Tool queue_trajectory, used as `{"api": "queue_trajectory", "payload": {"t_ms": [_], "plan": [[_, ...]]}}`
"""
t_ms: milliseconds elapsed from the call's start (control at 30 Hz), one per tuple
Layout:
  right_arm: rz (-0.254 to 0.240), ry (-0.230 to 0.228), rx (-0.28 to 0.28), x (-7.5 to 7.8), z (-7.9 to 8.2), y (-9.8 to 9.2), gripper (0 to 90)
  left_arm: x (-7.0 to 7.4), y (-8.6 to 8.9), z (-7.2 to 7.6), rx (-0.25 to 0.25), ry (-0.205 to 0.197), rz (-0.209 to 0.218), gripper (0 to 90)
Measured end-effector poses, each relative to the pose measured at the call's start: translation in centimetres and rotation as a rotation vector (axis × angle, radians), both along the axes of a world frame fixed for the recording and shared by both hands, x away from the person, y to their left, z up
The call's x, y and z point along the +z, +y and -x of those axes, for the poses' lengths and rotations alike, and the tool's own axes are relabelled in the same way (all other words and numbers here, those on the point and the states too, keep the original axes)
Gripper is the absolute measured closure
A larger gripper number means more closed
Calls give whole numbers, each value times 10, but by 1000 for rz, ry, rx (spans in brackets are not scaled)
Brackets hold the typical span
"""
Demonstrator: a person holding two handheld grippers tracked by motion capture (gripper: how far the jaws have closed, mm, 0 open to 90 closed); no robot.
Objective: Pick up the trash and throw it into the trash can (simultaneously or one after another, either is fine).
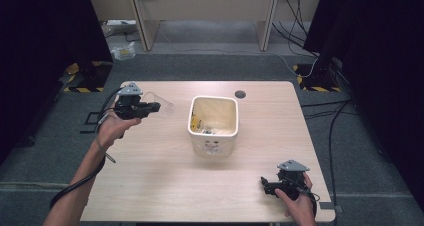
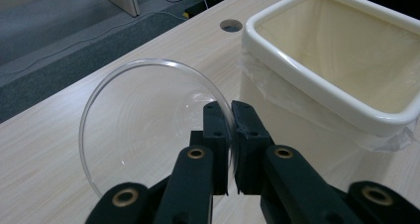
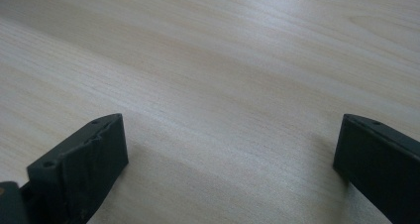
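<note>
Carrying is the step in hand: left gripper [image 2: 230,135] pinches the clear cup [image 2: 148,120] by its rim at the bin's [image 1: 213,136] nine o'clock (right gripper [image 3: 228,149] wide, idle), needing travel over the opening before release.

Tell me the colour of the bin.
Cream, lined with a clear plastic bag; the bin shows best in the left gripper view.

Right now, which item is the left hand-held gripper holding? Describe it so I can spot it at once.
Start at the cream square bin standing mid-table. To its left, raised above the wooden table, the left hand-held gripper is shut on the rim of a clear plastic cup. The cup is see-through and round, unlike the opaque, square-cornered bin beside it.
</note>
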State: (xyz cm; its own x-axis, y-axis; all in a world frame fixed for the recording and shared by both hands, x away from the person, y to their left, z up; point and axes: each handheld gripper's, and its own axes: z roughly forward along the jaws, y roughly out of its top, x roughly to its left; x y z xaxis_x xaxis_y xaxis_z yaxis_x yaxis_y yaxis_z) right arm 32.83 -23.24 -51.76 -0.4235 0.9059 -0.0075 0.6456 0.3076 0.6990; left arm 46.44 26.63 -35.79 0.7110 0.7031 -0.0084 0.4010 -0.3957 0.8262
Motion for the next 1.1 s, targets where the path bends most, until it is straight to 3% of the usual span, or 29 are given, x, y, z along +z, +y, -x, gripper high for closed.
{"api": "queue_trajectory", "payload": {"t_ms": [400,1100], "plan": [[0,0,0,0,0,0,4,18,-5,10,-24,-44,10,852],[1,0,1,0,0,0,4,41,-29,21,-87,-92,7,852]]}}
